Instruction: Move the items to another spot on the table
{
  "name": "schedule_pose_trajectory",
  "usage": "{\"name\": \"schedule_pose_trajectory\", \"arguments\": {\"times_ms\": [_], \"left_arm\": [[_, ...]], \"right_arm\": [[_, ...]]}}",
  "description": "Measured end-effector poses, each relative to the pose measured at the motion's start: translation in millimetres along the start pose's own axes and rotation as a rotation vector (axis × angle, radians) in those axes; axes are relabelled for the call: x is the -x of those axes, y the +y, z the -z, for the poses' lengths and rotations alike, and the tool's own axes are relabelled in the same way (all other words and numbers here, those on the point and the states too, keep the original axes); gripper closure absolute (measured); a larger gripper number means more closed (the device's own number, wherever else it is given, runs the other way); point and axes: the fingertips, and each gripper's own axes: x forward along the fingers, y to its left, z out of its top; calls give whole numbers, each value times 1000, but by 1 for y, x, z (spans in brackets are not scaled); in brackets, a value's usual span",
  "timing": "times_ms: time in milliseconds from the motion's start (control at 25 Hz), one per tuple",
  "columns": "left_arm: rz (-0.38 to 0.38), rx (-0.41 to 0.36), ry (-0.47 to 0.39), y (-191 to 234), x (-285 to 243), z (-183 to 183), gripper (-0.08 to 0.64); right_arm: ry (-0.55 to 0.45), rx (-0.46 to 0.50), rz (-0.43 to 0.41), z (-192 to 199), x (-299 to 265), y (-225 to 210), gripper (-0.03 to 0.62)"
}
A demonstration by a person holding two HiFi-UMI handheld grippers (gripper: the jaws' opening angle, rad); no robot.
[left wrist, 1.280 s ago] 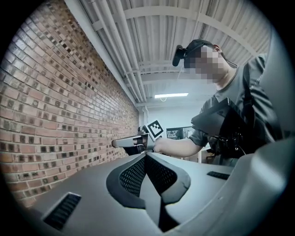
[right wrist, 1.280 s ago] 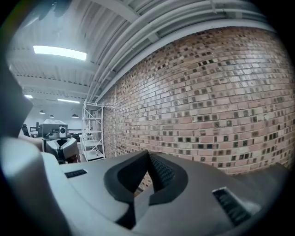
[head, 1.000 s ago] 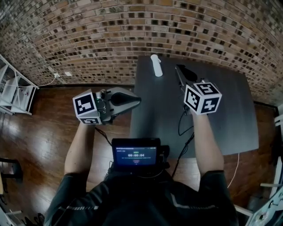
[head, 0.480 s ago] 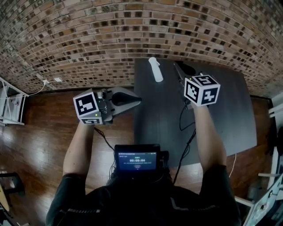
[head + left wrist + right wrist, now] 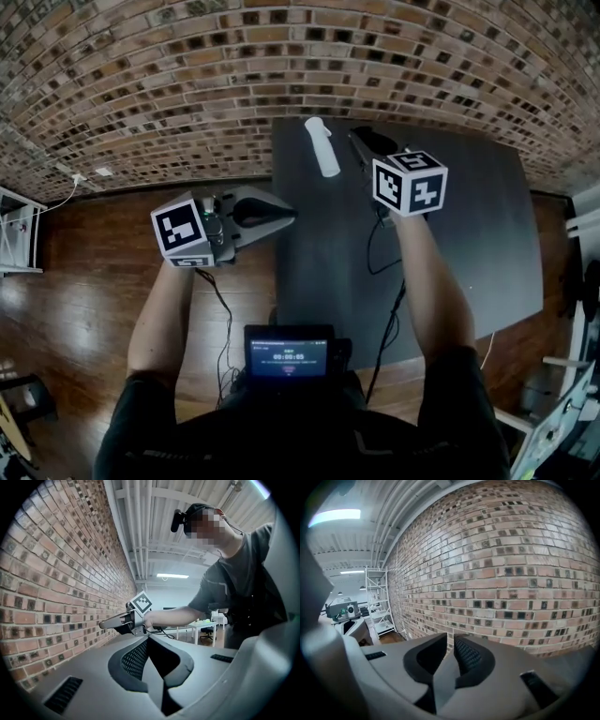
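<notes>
Loft-type lab/workspace: brick wall [image 5: 187, 75], bare ceiling pipes [image 5: 396, 524], metal shelving rack [image 5: 377, 599], wood floor [image 5: 75, 281].

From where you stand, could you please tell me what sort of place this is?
Probably a lab or workshop in a converted industrial building: a bare brick wall behind a dark table on a wood floor, white metal shelving, and exposed ceiling pipes with strip lights.

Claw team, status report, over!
Left claw shut, empty. Right claw just opening, nothing between. White cylinder untouched on table. Nothing in the way.
</notes>
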Motion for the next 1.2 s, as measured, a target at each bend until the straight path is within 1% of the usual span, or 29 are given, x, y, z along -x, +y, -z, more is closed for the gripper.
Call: {"name": "schedule_pose_trajectory", "arguments": {"times_ms": [40, 80, 120, 320, 400, 480, 560, 640, 760, 840, 880, 960, 1040, 1200], "left_arm": [[-3, 4, 9, 5, -3, 5, 568], [-8, 13, 13, 9, -7, 10, 568], [-14, 23, 12, 14, -10, 14, 568], [-37, 57, 24, 42, -20, 36, 568], [-44, 65, 40, 54, -22, 48, 568], [-56, 72, 47, 66, -24, 59, 568], [-71, 73, 30, 79, -27, 67, 568], [-77, 75, 15, 89, -29, 76, 568], [-70, 96, 25, 98, -32, 93, 568], [-64, 108, 41, 104, -35, 106, 568], [-62, 115, 43, 107, -36, 111, 568], [-62, 137, 34, 111, -37, 122, 568], [-69, 168, 24, 115, -39, 134, 568], [-71, 210, 20, 119, -43, 154, 568]], "right_arm": [[6, -6, -10, 5, -8, -4, 537], [17, -11, -21, 11, -16, -8, 493], [30, -13, -30, 17, -23, -13, 477], [94, -30, -53, 43, -66, -35, 476], [130, -28, -59, 57, -87, -42, 385], [165, -33, -63, 72, -107, -47, 379], [197, -44, -61, 88, -127, -54, 379], [229, -57, -62, 106, -145, -61, 341], [278, -93, -63, 134, -167, -69, 339], [315, -111, -51, 153, -178, -75, 299], [331, -114, -45, 162, -183, -78, 298], [365, -115, -43, 181, -193, -81, 298], [407, -111, -48, 201, -202, -82, 265], [463, -96, -49, 226, -215, -83, 265]]}}
